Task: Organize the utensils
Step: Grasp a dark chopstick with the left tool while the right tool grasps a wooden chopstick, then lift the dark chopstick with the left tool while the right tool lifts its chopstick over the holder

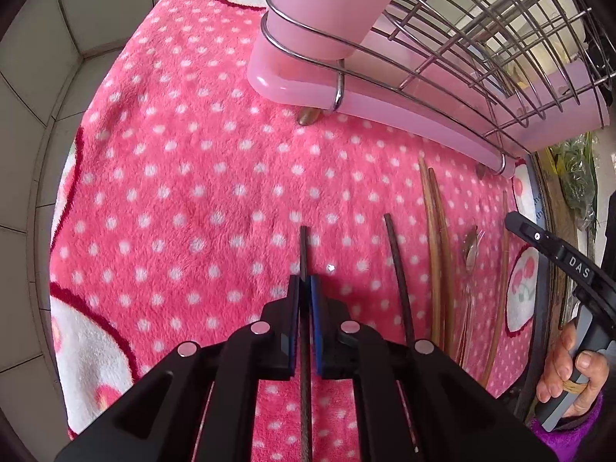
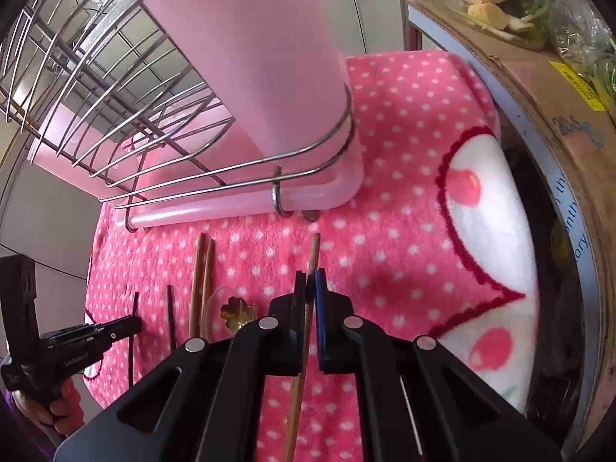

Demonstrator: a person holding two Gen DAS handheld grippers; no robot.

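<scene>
- Slippage is threatening both grips: your left hand-held gripper [image 1: 305,288] is pinching a dark chopstick [image 1: 303,246] near its tip, your right hand-held gripper [image 2: 309,288] a brown chopstick [image 2: 312,258], both low over the pink polka-dot blanket [image 1: 184,192].
- Tilting either could be swinging it into the wire drying rack [image 2: 115,123].
- Gripper bodies are hiding both chopsticks' rear ends; the pink utensil cup [image 2: 250,57] is running out of view.

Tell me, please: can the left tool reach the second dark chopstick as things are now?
Probably not yet. The left tool is shut on one dark chopstick, so it is occupied. The second dark chopstick lies uncovered on the pink blanket just to its right, with nothing between them.
</scene>
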